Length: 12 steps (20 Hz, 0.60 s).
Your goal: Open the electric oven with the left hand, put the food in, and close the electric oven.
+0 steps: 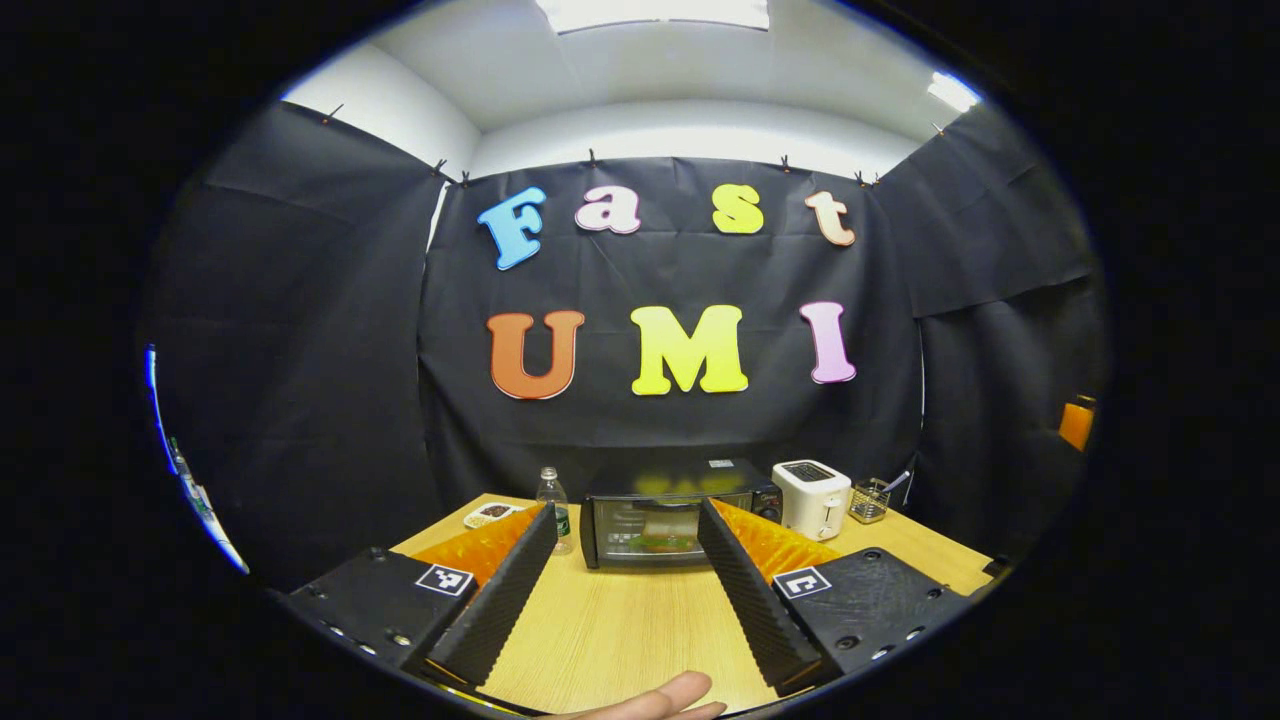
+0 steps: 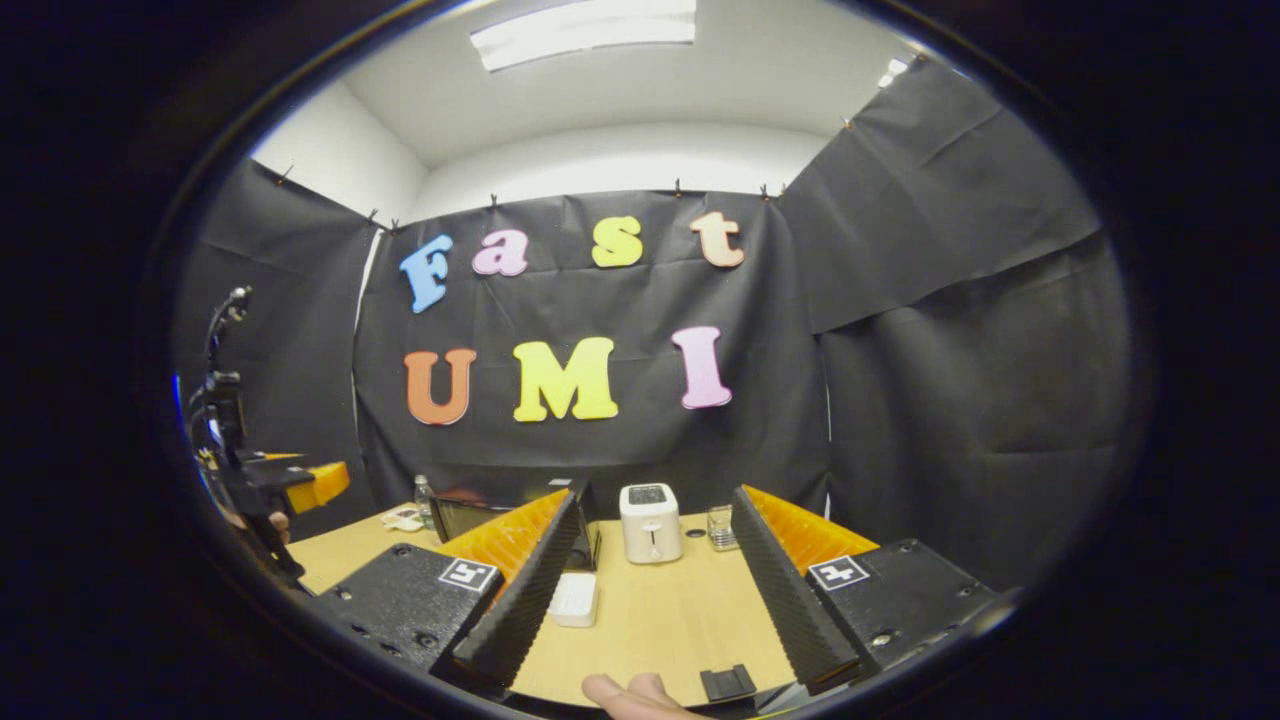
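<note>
Left gripper (image 1: 625, 570) spread wide, holding nothing, above the table (image 1: 620, 630). Electric oven (image 1: 672, 512) at the far edge, door closed (something orange visible behind the glass). Food plate (image 1: 492, 514) at the far left corner, beside a water bottle (image 1: 554, 505). Toaster (image 1: 812, 497) just right of the oven. Right gripper (image 2: 650, 560) also spread, empty.

- Table (image 1: 620, 620): electric oven (image 1: 670, 510) stands at the far edge, before the booth wall, door closed.
- Left of oven: bottle (image 1: 552, 505), just beside it; food plate (image 1: 490, 514) farther left, near the table edge.
- Right of oven: toaster (image 1: 812, 497) just beside; wire holder (image 1: 868, 500) beyond it.
- Right gripper view: small flat box (image 2: 575, 598) lies on the table in front of the oven.
</note>
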{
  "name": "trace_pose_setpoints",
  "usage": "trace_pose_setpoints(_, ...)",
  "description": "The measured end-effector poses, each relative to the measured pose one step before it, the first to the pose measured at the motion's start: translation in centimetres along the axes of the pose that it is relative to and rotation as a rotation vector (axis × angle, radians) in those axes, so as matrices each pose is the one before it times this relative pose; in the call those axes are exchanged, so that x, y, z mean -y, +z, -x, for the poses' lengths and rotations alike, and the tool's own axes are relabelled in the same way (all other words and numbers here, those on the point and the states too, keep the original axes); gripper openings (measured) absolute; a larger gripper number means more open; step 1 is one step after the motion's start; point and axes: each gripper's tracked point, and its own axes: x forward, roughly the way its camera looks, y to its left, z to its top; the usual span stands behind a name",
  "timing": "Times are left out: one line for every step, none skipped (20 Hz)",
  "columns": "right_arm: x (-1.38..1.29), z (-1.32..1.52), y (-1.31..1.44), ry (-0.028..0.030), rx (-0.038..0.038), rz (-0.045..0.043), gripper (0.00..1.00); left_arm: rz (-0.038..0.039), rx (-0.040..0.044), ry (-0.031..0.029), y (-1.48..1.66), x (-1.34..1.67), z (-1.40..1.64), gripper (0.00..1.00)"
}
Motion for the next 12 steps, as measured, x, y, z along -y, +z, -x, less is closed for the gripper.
trace_pose_setpoints(-0.029, 0.075, -0.046, -0.00139, -0.00122, -0.00272, 0.89, 0.00857, 0.00374, 0.00727, 0.464, -0.105, 0.871, 0.93)
trace_pose_setpoints(-0.050, 0.127, -0.112, -0.00059, -0.00372, -0.00561, 0.89, 0.00639, 0.00928, 0.00778, 0.326, -0.101, 0.998, 0.93)
trace_pose_setpoints(-0.134, 0.004, -0.133, 0.00115, -0.00378, -0.00651, 0.89, -0.00326, 0.00777, -0.00048, 0.318, 0.175, 0.743, 0.93)
trace_pose_setpoints(-0.205, -0.031, -0.095, 0.00284, -0.00275, -0.00413, 0.89, -0.01269, 0.00620, -0.00849, 0.185, 0.359, 0.853, 0.93)
trace_pose_setpoints(-0.093, 0.074, -0.197, 0.00111, -0.00515, 0.00161, 0.89, -0.00996, 0.00284, -0.01041, -0.157, 0.421, 0.704, 0.93)
trace_pose_setpoints(-0.109, 0.077, -0.088, 0.00083, -0.00459, 0.00711, 0.89, -0.00662, 0.00132, -0.00572, -0.037, 0.309, 0.683, 0.93)
trace_pose_setpoints(-0.098, 0.168, 0.108, 0.00225, 0.00151, 0.00708, 0.89, -0.00314, -0.00291, -0.00082, -0.304, 0.113, 0.742, 0.93)
trace_pose_setpoints(-0.129, 0.244, 0.295, 0.00189, 0.00848, 0.00270, 0.89, -0.00239, -0.00088, 0.00157, -0.154, 0.120, 0.636, 0.93)
trace_pose_setpoints(-0.180, 0.098, 0.210, 0.00393, 0.00724, 0.00311, 0.89, -0.00336, -0.00224, -0.00344, -0.244, 0.200, 0.428, 0.95)
trace_pose_setpoints(-0.093, 0.059, 0.101, 0.00182, 0.00218, 0.00274, 0.89, -0.00225, -0.00109, -0.00698, -0.210, 0.209, 0.461, 0.86)
trace_pose_setpoints(-0.037, 0.207, -0.069, -0.00087, -0.00073, 0.00141, 0.89, -0.00301, 0.00164, -0.00735, -0.277, 0.073, 0.450, 0.96)
trace_pose_setpoints(-0.048, 0.118, 0.005, 0.00020, 0.00009, 0.00092, 0.89, -0.00120, 0.00058, -0.00340, -0.032, 0.115, 0.236, 0.96)
